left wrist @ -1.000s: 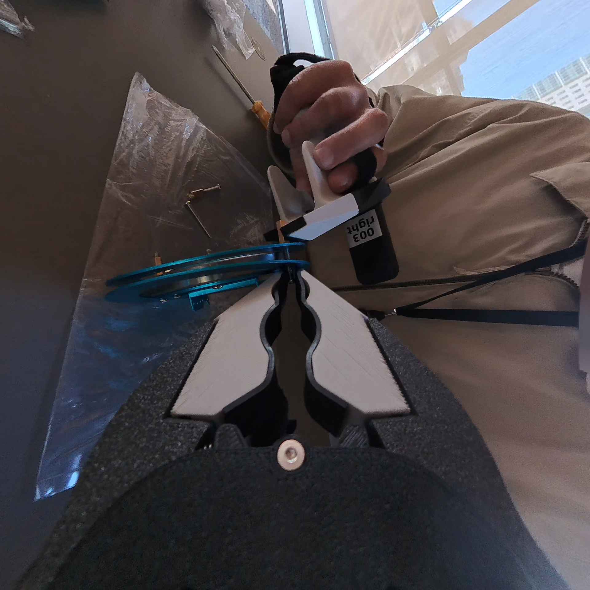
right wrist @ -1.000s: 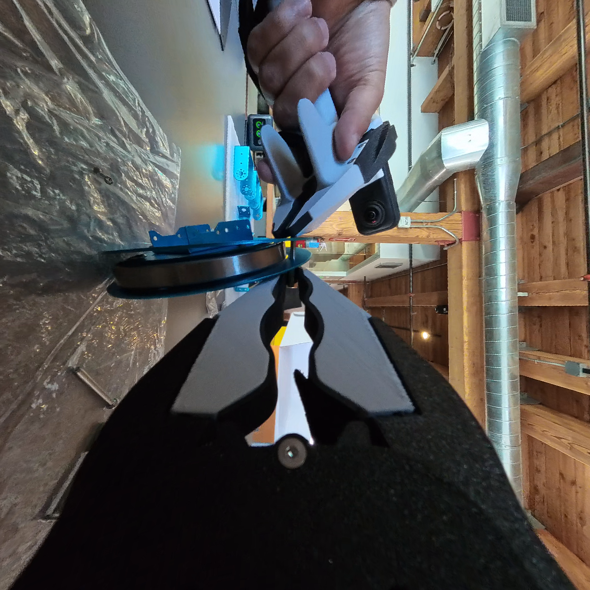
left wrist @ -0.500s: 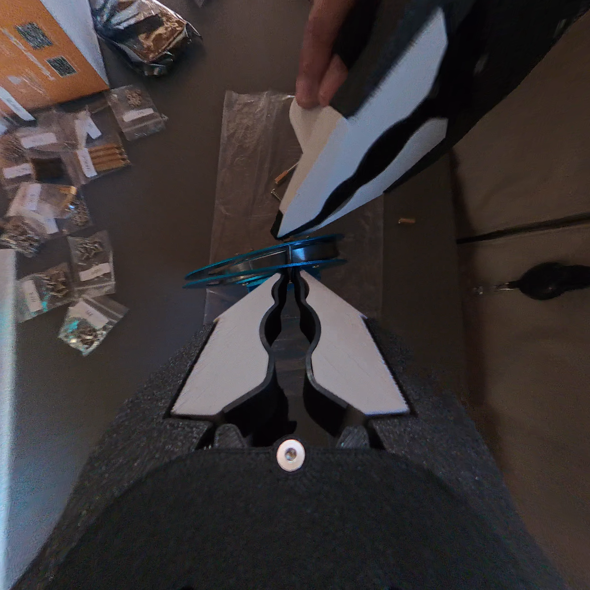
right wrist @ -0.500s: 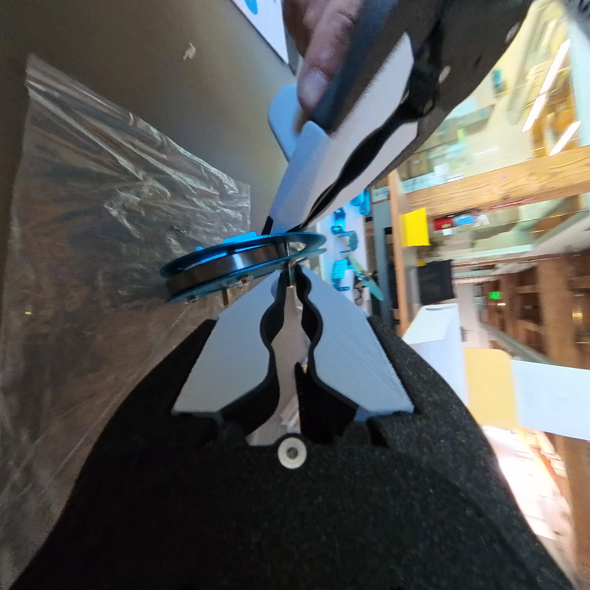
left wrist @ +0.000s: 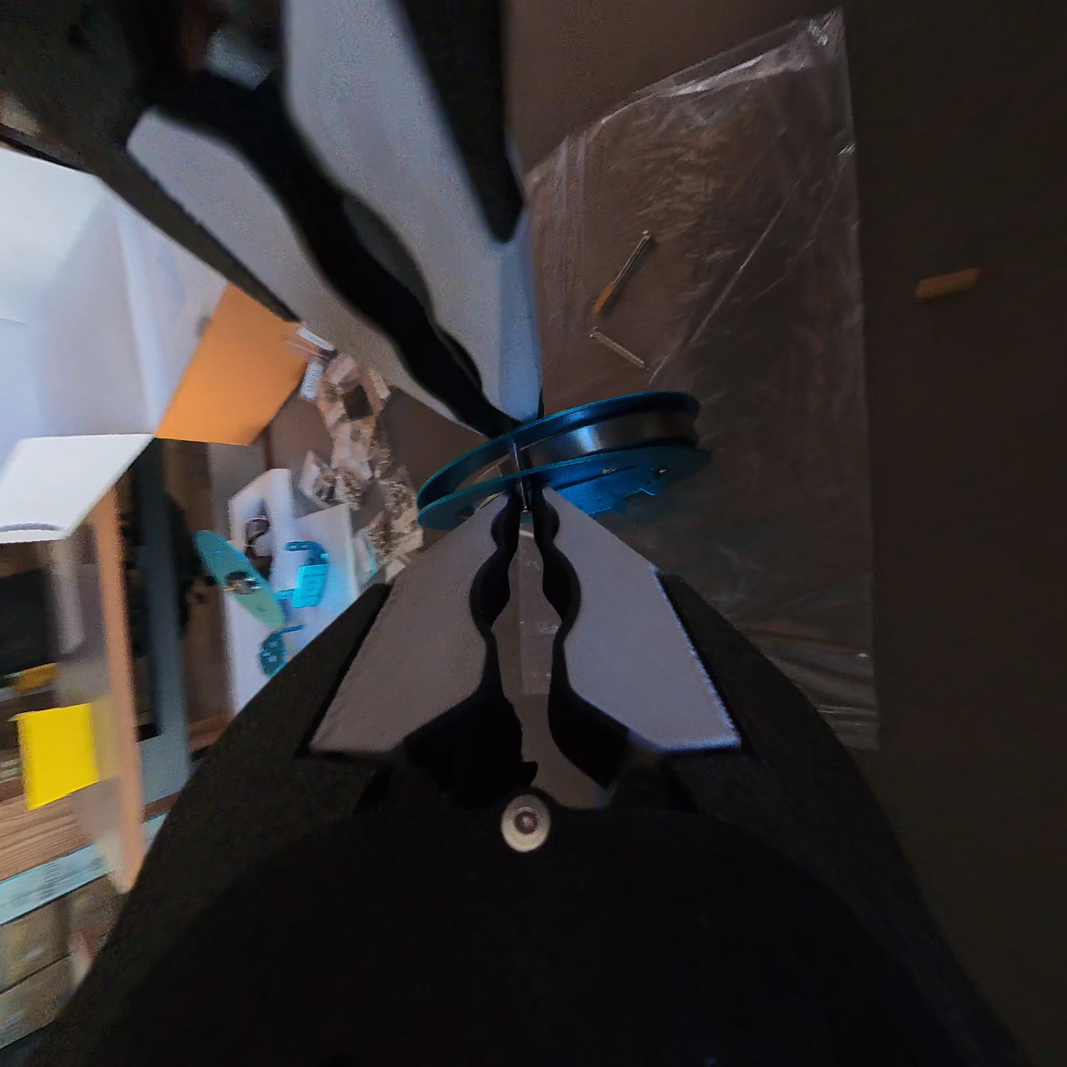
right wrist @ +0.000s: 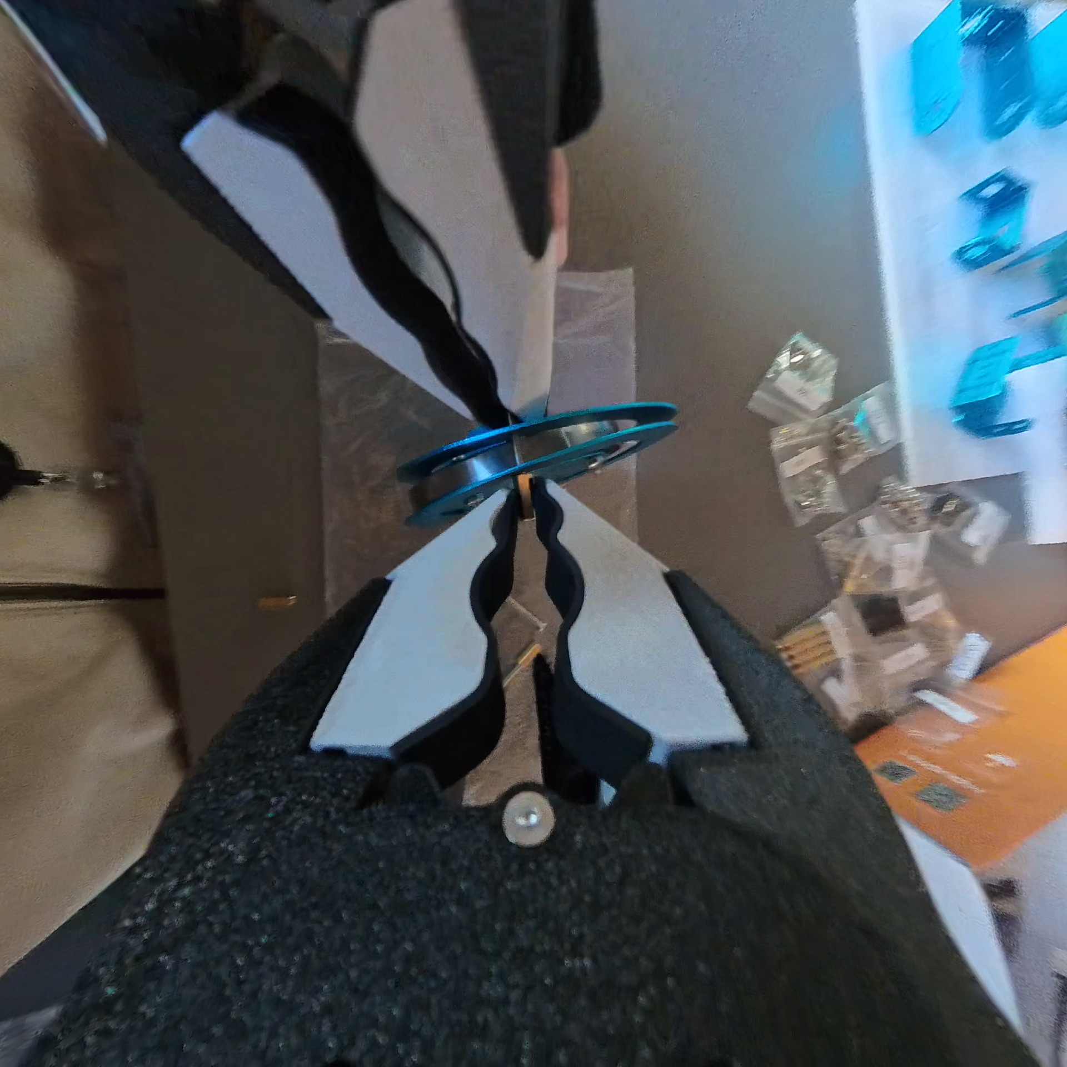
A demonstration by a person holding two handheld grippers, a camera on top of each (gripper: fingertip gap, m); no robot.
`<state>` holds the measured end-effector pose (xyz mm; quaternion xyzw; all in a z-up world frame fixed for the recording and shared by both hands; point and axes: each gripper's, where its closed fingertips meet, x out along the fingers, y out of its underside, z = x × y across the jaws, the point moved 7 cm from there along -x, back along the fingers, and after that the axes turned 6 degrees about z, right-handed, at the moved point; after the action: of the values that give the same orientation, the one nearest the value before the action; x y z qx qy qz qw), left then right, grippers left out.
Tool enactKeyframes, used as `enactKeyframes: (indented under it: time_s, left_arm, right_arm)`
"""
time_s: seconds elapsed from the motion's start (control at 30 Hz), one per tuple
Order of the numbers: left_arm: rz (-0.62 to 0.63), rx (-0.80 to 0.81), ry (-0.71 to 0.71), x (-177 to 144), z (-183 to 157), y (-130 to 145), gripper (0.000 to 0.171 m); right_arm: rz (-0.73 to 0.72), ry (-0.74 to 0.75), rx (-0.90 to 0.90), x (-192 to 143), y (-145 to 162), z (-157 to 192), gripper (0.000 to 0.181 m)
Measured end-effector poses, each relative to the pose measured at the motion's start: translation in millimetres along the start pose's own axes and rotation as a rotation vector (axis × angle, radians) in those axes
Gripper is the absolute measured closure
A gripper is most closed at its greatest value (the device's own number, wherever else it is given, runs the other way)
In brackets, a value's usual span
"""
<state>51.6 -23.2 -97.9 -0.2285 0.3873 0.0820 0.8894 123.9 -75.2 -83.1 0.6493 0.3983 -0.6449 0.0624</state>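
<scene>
In the left wrist view, a white and orange cardboard box (left wrist: 173, 346) lies at 9 o'clock, with small clear packets of hardware (left wrist: 352, 404) and loose blue metal brackets (left wrist: 300, 577) blurred beside it.

At centre hangs the round assembly of two thin blue metal plates around a dark steel ring (left wrist: 577, 456), held clear above the table. The left tongs (left wrist: 522, 505) come up from 6 o'clock. They are nearly together, nipped on a thin dark pin that runs through both plates at the rim. The right tongs (left wrist: 517, 413) reach in from 11 o'clock and meet the same rim from the other side.

Behind, from 12 to 3 o'clock, a crumpled clear plastic bag (left wrist: 750, 288) lies on the dark grey table (left wrist: 952, 519) with two long screws (left wrist: 620, 277) on it.

In the right wrist view, beige clothing (right wrist: 58, 404) fills 9 o'clock. The right tongs are pinched together on a short brass post (right wrist: 524, 497) under the lower plate. More packets lie at 3 o'clock.
</scene>
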Motion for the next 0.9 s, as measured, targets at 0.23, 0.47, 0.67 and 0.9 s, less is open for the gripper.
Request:
enactKeyframes:
  time_s: [0.23, 0.47, 0.67, 0.9]
  left_arm:
    - [0.063, 0.209, -0.294, 3.0, -12.0, -0.4, 0.170]
    - [0.055, 0.362, -0.539, 11.5, -17.1, 7.5, 0.170]
    - [-0.027, 0.452, -0.728, 18.4, -22.9, 11.7, 0.170]
    - [-0.072, 0.397, -0.757, 22.0, -20.4, 14.3, 0.170]
  right_arm:
    - [0.102, -0.366, 0.246, 4.3, -2.1, -17.3, 0.177]
    - [0.115, -0.794, 0.530, 17.8, 4.0, -37.3, 0.177]
    - [0.121, -1.256, 0.801, 36.5, 18.3, -45.4, 0.176]
    - [0.055, -1.417, 0.921, 44.0, 25.4, -47.8, 0.176]
